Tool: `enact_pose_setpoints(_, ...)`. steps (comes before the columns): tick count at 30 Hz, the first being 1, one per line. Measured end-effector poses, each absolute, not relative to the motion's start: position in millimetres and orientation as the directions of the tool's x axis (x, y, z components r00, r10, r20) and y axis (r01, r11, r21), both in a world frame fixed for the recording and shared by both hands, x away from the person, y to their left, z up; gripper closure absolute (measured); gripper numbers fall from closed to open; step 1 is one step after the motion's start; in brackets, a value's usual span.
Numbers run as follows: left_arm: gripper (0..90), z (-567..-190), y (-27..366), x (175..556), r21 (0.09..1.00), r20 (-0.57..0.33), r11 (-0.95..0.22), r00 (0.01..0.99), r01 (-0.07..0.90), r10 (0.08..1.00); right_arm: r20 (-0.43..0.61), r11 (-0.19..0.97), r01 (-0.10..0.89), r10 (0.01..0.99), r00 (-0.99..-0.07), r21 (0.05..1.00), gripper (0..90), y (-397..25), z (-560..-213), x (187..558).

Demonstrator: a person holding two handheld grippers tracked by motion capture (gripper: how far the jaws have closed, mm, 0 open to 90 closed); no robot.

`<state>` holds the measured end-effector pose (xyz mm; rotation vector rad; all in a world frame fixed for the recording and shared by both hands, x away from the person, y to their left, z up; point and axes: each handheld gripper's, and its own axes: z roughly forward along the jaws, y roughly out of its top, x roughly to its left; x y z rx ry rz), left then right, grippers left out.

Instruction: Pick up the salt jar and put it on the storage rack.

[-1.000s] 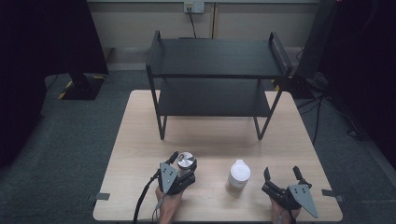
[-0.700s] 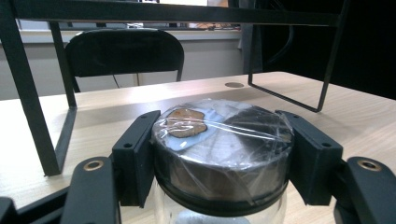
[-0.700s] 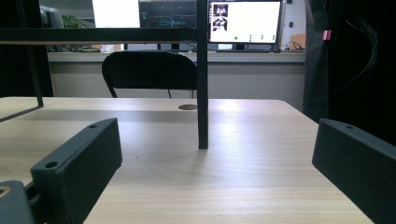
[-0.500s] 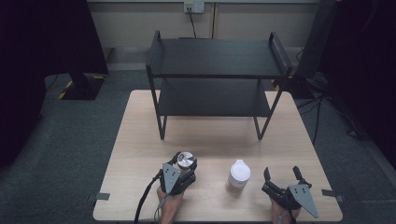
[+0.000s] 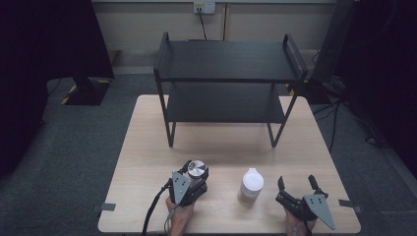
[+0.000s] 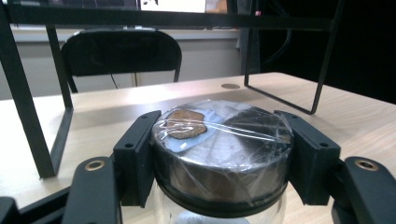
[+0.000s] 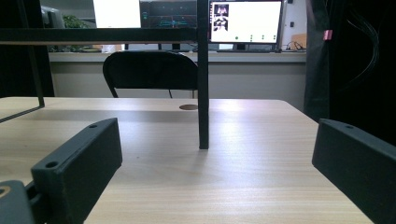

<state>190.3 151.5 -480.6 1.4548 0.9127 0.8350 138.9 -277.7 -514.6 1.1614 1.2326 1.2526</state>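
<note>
Shelf rack [image 5: 226,78] beyond jar [image 5: 196,169]; white cup [image 5: 252,184] beside.

Your left tool [image 6: 219,154], matt black plastic with brass-looking rivets, clamps a clear glass jar [image 6: 222,161] whose dark lid is wrapped in glossy, wrinkled film. Under it, the desk [image 5: 147,147] shows pale wood grain with a smooth, faintly shiny finish. At the far side, the shelf rack [image 5: 228,73] looks like matt black metal. To your right, the white cup [image 5: 252,186] appears smooth and matt. The floor [image 5: 74,147] looks like rough grey carpet.
</note>
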Motion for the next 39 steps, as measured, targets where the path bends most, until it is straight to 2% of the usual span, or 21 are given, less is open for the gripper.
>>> enact_pose_setpoints(8,35.3,-468.1,163.3,185.8,0.999,-0.003,-0.015,0.465,0.034,0.886,-0.013,0.012,-0.026,0.998,-0.054,1.000,0.2,-277.6,-514.9,138.5)
enact_pose_setpoints(20,35.2,-456.8,177.6,190.2,1.000,-0.008,-0.002,0.561,0.016,0.828,-0.012,0.011,-0.025,0.998,-0.056,1.000,0.2,-278.0,-514.7,138.7)
enact_pose_setpoints(29,35.2,-440.8,173.9,194.1,1.000,-0.008,0.011,0.597,-0.002,0.802,-0.013,0.012,-0.019,0.998,-0.060,1.000,0.2,-278.6,-513.7,139.8)
enact_pose_setpoints(39,35.2,-419.6,186.5,205.5,0.999,0.039,-0.026,0.654,-0.028,0.756,-0.013,0.011,-0.026,0.998,-0.065,1.000,0.2,-279.5,-514.8,139.1)
